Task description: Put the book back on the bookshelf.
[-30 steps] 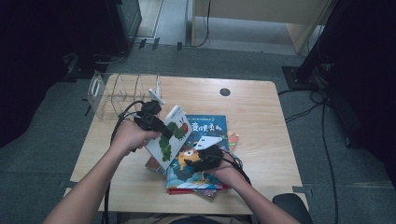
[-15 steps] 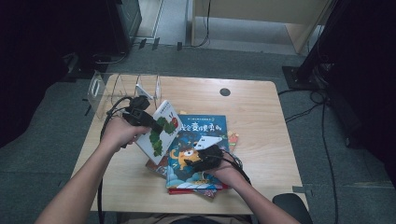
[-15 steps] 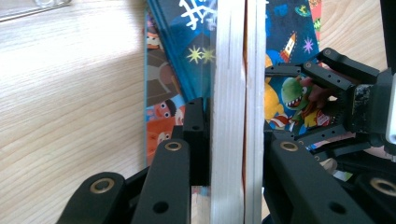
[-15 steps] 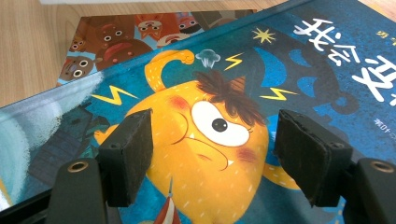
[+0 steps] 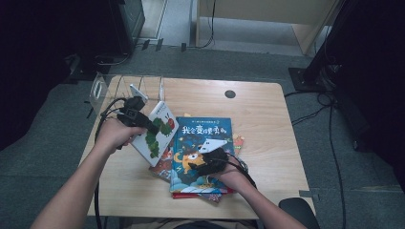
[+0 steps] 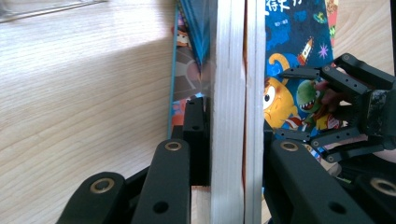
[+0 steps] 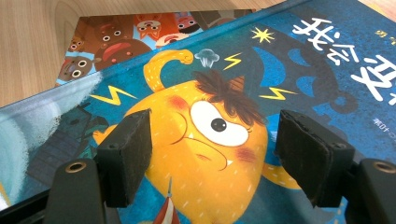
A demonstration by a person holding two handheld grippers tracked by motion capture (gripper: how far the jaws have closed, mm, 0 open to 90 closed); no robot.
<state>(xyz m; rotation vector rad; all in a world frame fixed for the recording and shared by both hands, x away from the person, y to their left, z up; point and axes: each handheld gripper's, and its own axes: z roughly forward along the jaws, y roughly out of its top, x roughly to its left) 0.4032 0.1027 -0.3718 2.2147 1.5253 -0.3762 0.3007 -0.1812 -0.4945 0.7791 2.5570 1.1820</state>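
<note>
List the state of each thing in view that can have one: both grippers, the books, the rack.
Left gripper: shut on the white caterpillar book.
White caterpillar book: closed, lifted and tilted, held by one edge.
Right gripper: open, jaws spread over the blue book, gripping nothing.
Blue book: closed, lying flat on top of the stack.
Books underneath: closed, flat on the table.
Clear rack: upright at the table's far left corner.

Light wooden table (image 5: 267, 114) on grey carpet floor (image 5: 57, 143), dark cabinet (image 5: 129, 19) far left, pale wooden furniture (image 5: 286, 19) far right, cables (image 5: 329, 124) trailing right, dim surroundings
</note>
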